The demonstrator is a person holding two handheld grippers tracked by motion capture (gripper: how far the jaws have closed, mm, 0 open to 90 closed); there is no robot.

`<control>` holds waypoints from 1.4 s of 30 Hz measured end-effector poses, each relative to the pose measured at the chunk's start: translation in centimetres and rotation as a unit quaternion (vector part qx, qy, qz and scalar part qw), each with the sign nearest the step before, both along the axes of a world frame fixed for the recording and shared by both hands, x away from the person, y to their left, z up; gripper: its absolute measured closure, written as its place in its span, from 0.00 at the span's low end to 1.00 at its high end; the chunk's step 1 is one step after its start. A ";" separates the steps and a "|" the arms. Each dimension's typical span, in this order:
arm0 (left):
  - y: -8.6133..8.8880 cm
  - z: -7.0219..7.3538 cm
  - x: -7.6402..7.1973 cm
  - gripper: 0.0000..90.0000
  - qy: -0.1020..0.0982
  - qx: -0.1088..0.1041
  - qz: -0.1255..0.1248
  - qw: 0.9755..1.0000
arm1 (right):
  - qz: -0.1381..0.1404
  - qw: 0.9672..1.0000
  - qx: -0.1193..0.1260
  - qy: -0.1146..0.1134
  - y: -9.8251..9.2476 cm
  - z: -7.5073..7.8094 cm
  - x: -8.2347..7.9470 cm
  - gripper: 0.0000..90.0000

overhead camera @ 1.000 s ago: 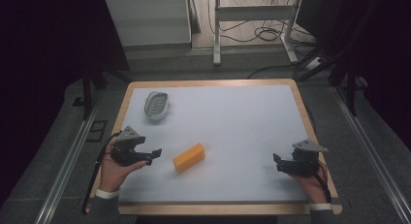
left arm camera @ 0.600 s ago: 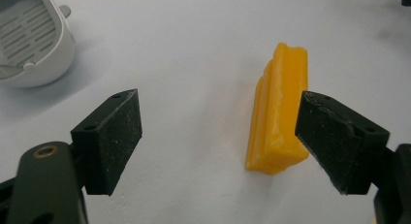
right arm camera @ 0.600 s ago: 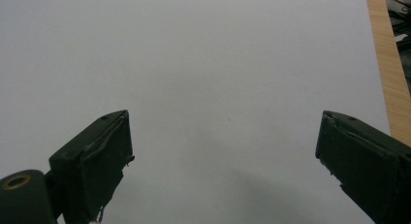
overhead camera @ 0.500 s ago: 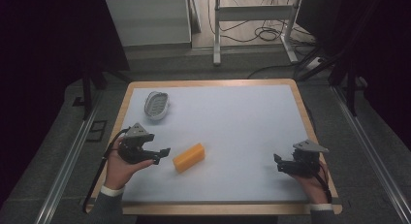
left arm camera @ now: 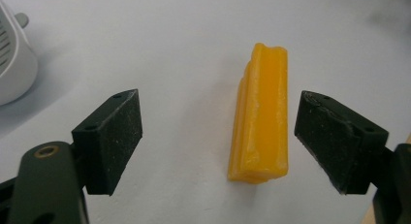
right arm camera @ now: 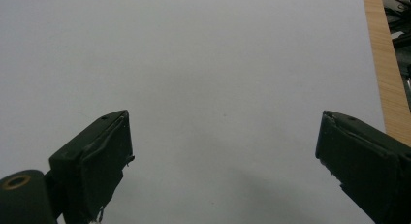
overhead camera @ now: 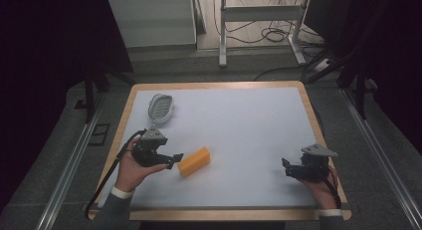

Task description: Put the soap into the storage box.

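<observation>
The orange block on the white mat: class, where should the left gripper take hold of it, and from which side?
Grip the orange block across its two long flat sides, near the middle. It lies flat and lengthwise between the open jaws of the left gripper, so coming straight ahead from its near end probably works best.

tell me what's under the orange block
The orange block lies flat on the white mat, nothing else visible beneath it. The contact patch itself is covered by the block. The left gripper has its jaws open around it, not touching.

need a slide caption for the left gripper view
Open left gripper straddling a yellow block on the white table, block nearer one jaw, a white dish at the edge.
</observation>
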State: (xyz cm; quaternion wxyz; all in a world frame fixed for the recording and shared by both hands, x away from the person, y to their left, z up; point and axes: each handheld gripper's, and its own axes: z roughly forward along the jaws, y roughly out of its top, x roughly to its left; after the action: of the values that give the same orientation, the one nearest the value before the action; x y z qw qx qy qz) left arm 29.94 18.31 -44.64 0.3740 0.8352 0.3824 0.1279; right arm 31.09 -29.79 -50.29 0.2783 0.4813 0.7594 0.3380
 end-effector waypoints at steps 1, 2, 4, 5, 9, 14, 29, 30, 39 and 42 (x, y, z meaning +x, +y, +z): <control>-0.2 0.0 0.0 0.20 0.002 -0.001 -0.001 1.000 | 0.000 1.000 0.000 0.000 0.0 0.0 0.0 0.07; -0.3 -0.1 0.1 0.20 0.004 0.001 -0.003 1.000 | 0.000 1.000 0.000 0.000 0.0 0.0 0.0 0.07; -0.6 -0.2 0.2 0.20 0.006 -0.001 -0.007 1.000 | -0.001 1.000 0.000 0.000 -0.1 0.0 0.0 0.07; -0.6 -0.2 0.3 0.20 0.008 -0.002 -0.009 1.000 | -0.002 1.000 0.000 0.000 -0.1 0.0 0.0 0.07; -1.0 -0.6 0.5 0.20 0.014 0.000 -0.012 1.000 | -0.003 1.000 0.000 0.001 -0.1 0.0 0.0 0.07; -1.5 -1.0 0.6 0.20 0.020 0.001 -0.019 1.000 | -0.005 1.000 -0.002 0.004 -0.2 -0.2 0.1 0.07; -4.5 -2.5 1.6 0.20 0.045 0.035 -0.042 0.998 | -0.006 1.000 -0.004 0.006 -0.2 -0.2 0.1 0.07; -4.6 -2.6 1.7 0.20 0.047 0.038 -0.043 0.997 | -0.006 1.000 -0.004 0.006 -0.2 -0.2 0.1 0.07; -6.2 -4.6 2.8 0.24 0.075 0.056 -0.045 0.995 | -0.011 1.000 -0.009 0.007 -0.2 -0.3 0.1 0.07; -6.6 -5.1 2.9 0.27 0.083 0.060 -0.047 0.994 | -0.011 1.000 -0.009 0.008 -0.2 -0.3 0.1 0.07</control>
State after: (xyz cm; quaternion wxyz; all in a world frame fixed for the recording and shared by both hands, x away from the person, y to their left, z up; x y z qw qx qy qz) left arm 32.89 11.73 -49.78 0.2955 0.8809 0.3642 0.0635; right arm 31.21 -30.01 -50.60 0.2804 0.4899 0.7592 0.3239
